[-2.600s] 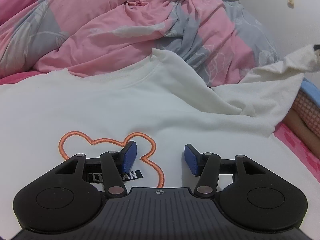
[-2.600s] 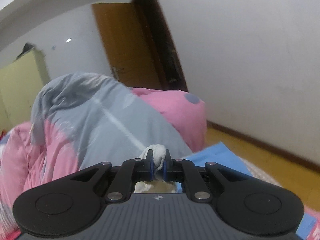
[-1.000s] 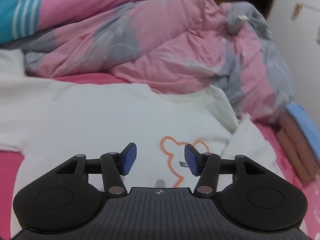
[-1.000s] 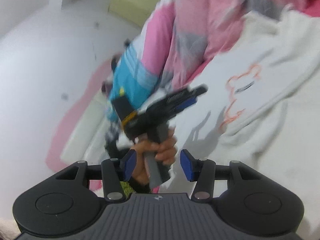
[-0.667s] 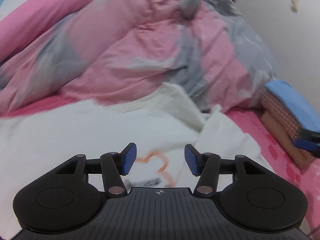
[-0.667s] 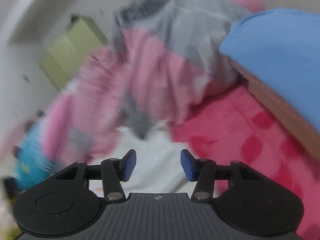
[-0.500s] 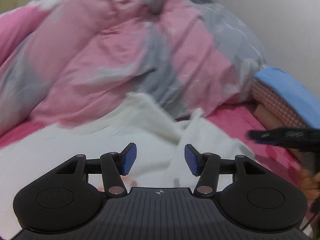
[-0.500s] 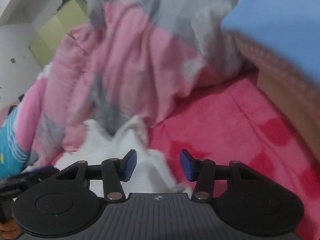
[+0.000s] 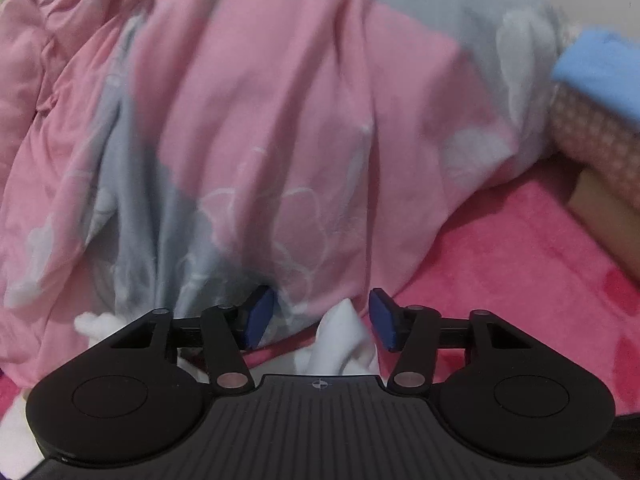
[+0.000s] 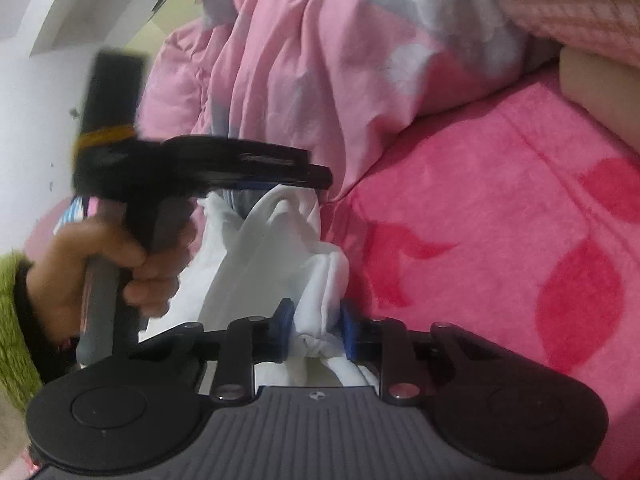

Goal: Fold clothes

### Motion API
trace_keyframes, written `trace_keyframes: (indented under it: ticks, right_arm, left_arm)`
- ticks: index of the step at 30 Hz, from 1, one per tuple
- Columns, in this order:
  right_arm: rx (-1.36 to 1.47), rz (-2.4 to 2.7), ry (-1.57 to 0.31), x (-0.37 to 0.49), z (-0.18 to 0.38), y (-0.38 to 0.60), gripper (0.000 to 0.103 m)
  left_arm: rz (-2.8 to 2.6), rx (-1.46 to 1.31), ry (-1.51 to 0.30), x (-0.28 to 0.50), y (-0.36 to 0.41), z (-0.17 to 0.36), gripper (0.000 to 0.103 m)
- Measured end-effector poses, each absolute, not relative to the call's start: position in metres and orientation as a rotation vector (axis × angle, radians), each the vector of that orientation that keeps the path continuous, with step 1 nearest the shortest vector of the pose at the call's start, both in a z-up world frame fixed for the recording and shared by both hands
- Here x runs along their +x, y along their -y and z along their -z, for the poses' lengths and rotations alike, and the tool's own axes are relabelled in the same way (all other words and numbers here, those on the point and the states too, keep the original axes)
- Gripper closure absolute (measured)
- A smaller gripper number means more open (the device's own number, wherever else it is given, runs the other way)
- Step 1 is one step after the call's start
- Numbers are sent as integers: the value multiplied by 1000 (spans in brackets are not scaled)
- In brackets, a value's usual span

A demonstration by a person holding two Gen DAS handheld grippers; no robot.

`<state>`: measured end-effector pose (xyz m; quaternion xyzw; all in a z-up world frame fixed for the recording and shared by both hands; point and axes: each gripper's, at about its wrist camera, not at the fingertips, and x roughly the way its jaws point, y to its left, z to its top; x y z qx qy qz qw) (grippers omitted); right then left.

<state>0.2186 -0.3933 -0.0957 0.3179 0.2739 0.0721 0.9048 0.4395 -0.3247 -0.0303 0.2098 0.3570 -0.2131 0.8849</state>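
Right wrist view, nearest first: the right gripper (image 10: pixel 315 334) has its blue pads pressed against a bunched fold of the white garment (image 10: pixel 280 252), clenched on the cloth. Beyond the pads the garment runs away across the pink bedsheet (image 10: pixel 500 240) in loose folds. To the left, a bare hand (image 10: pixel 116 264) with a green cuff grips the handle of the left gripper (image 10: pixel 276 184), whose black body hangs over the garment's far end. Farther still, a pink and grey duvet (image 10: pixel 320 60) is heaped up.

From the left wrist, the left gripper (image 9: pixel 320 318) stands with its jaws spread wide and nothing pinched; a peak of the white garment (image 9: pixel 340 340) rises between them, nearer the right pad, whether it touches is unclear. Just past it the duvet (image 9: pixel 260 120) fills most of the frame, the bedsheet (image 9: pixel 520 260) showing at right, and a blue cushion (image 9: pixel 600 68) lies far right, above a checked pink one.
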Motion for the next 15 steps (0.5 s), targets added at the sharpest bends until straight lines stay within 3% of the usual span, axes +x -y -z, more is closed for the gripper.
trace_keyframes:
  ticks: [2, 3, 10, 15]
  right_arm:
    - [654, -154, -570, 217, 94, 393, 80]
    - [656, -155, -573, 216, 94, 393, 81]
    - [684, -144, -586, 213, 94, 396, 85]
    - [709, -139, -589, 212, 98, 403, 86]
  left_arm:
    - [404, 476, -747, 437, 328, 34, 94]
    - [391, 456, -752, 437, 324, 33, 98]
    - [447, -6, -648, 432, 262, -4, 99]
    - [508, -186, -630, 437, 254, 14, 98]
